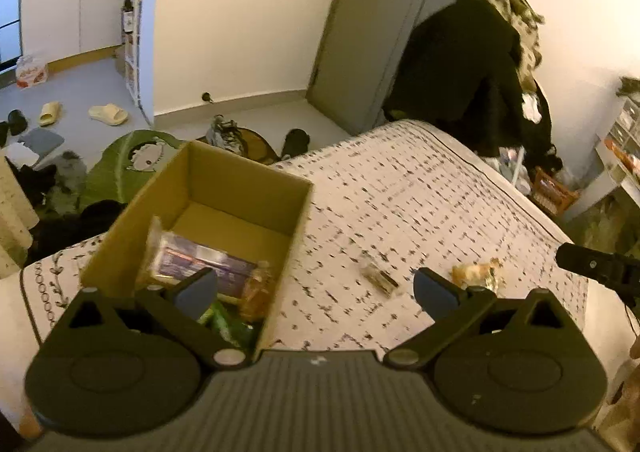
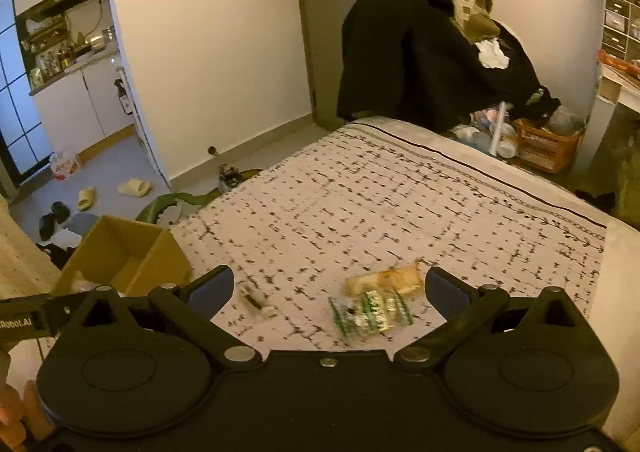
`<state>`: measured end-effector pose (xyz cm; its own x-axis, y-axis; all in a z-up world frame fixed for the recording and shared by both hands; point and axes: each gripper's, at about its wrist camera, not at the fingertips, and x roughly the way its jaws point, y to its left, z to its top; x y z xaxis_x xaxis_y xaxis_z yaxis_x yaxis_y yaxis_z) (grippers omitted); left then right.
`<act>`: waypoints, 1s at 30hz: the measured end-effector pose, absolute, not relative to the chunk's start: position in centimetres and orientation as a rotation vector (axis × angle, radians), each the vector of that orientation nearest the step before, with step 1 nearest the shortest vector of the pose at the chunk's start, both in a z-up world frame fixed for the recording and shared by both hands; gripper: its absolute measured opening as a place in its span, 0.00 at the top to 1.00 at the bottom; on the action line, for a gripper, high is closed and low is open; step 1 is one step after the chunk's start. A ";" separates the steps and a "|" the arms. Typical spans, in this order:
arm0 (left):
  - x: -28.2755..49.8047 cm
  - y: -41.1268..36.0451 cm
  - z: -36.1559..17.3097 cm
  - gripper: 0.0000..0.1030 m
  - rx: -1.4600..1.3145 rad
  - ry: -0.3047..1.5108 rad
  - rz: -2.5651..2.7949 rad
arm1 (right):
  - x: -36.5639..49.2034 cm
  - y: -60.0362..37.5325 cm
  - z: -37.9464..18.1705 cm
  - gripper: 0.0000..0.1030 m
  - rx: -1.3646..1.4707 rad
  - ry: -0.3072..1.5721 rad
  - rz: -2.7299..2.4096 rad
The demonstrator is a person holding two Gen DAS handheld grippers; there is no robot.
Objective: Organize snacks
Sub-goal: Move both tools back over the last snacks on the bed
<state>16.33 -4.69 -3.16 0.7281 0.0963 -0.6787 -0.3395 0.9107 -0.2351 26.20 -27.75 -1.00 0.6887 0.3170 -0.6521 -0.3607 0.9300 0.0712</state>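
Both grippers are spread wide with nothing in them – the left gripper (image 1: pixel 316 290) hangs by the cardboard box (image 1: pixel 120 236), which already has a purple packet (image 1: pixel 204 262) and a small bottle (image 1: pixel 256 290) inside. The right gripper (image 2: pixel 330 292) hovers over a green snack bag (image 2: pixel 370 316) and an orange snack bag (image 2: pixel 386 278) on the bed (image 2: pixel 400 192), a small dark wrapper (image 2: pixel 254 298) just beside them.

Both wrist views overlook bed (image 1: pixel 400 188), sharing box (image 2: pixel 132 252)
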 end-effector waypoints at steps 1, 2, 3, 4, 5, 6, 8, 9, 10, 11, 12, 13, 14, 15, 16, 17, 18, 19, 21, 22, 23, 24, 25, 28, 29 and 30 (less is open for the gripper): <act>16.6 -5.1 -3.1 0.00 -0.360 0.720 0.242 | 26.3 -28.1 -1.1 0.00 -0.064 0.719 0.372; 16.8 -5.4 -3.1 0.00 -0.360 0.722 0.241 | 26.4 -28.5 -1.1 0.00 -0.065 0.718 0.367; 17.0 -5.8 -3.0 0.00 -0.361 0.727 0.238 | 26.5 -28.9 -1.1 0.00 -0.068 0.717 0.362; 17.3 -6.1 -3.0 0.00 -0.364 0.732 0.233 | 26.6 -29.3 -1.1 0.00 -0.070 0.714 0.356; 17.6 -6.4 -3.1 0.00 -0.369 0.735 0.229 | 26.7 -29.8 -1.1 0.00 -0.068 0.711 0.352; 17.9 -6.8 -3.1 0.00 -0.373 0.737 0.223 | 26.8 -30.4 -1.2 0.00 -0.060 0.708 0.347; 18.4 -7.6 -3.2 0.00 -0.369 0.742 0.218 | 27.0 -31.6 -1.4 0.00 -0.032 0.712 0.337; 18.6 -8.1 -3.3 0.00 -0.365 0.744 0.217 | 27.2 -32.0 -1.6 0.00 -0.022 0.718 0.331; 18.8 -8.5 -3.5 0.00 -0.362 0.745 0.214 | 27.4 -32.5 -1.8 0.00 -0.017 0.727 0.325; 19.0 -9.0 -3.7 0.00 -0.360 0.747 0.209 | 27.5 -32.8 -2.0 0.00 -0.017 0.740 0.328; 19.1 -9.4 -3.9 0.00 -0.361 0.750 0.204 | 27.5 -33.1 -2.2 0.00 -0.014 0.747 0.335; 19.3 -9.8 -4.1 0.00 -0.367 0.756 0.200 | 27.5 -33.5 -2.4 0.00 -0.004 0.751 0.333; 19.5 -10.2 -4.5 0.00 -0.377 0.760 0.196 | 27.7 -33.8 -2.6 0.00 0.006 0.759 0.326; 19.5 -10.5 -4.8 0.00 -0.386 0.759 0.199 | 27.8 -34.1 -2.8 0.00 0.014 0.764 0.322; 19.6 -10.8 -5.0 0.00 -0.393 0.752 0.208 | 27.9 -34.3 -3.1 0.00 0.018 0.766 0.321; 19.6 -11.1 -5.2 0.00 -0.399 0.741 0.215 | 28.0 -34.5 -3.4 0.00 0.018 0.768 0.320; 19.7 -11.4 -5.4 0.00 -0.402 0.737 0.217 | 28.0 -34.6 -3.7 0.00 0.015 0.772 0.321; 19.9 -11.8 -5.7 0.01 -0.405 0.738 0.219 | 28.2 -34.7 -4.0 0.00 0.007 0.779 0.318; 20.4 -12.5 -6.2 0.01 -0.414 0.749 0.204 | 28.5 -34.9 -4.7 0.00 -0.005 0.793 0.312; 20.6 -12.9 -6.5 0.02 -0.413 0.754 0.198 | 28.7 -35.1 -5.0 0.00 0.000 0.796 0.317; 20.8 -13.3 -6.7 0.03 -0.412 0.758 0.195 | 28.8 -35.3 -5.3 0.00 0.005 0.800 0.320; 21.0 -13.6 -7.0 0.03 -0.411 0.761 0.197 | 29.1 -35.5 -5.6 0.01 0.009 0.808 0.317; 21.2 -13.8 -7.3 0.03 -0.413 0.761 0.197 | 29.3 -35.6 -5.9 0.01 0.011 0.814 0.311; 21.7 -14.5 -8.4 0.03 -0.421 0.776 0.190 | 29.8 -36.0 -6.6 0.04 0.012 0.824 0.310; 21.8 -14.8 -8.8 0.04 -0.422 0.782 0.186 | 29.9 -36.1 -6.8 0.04 0.014 0.825 0.308; 22.0 -15.1 -9.2 0.04 -0.419 0.788 0.184 | 30.0 -36.1 -6.9 0.05 0.014 0.827 0.306</act>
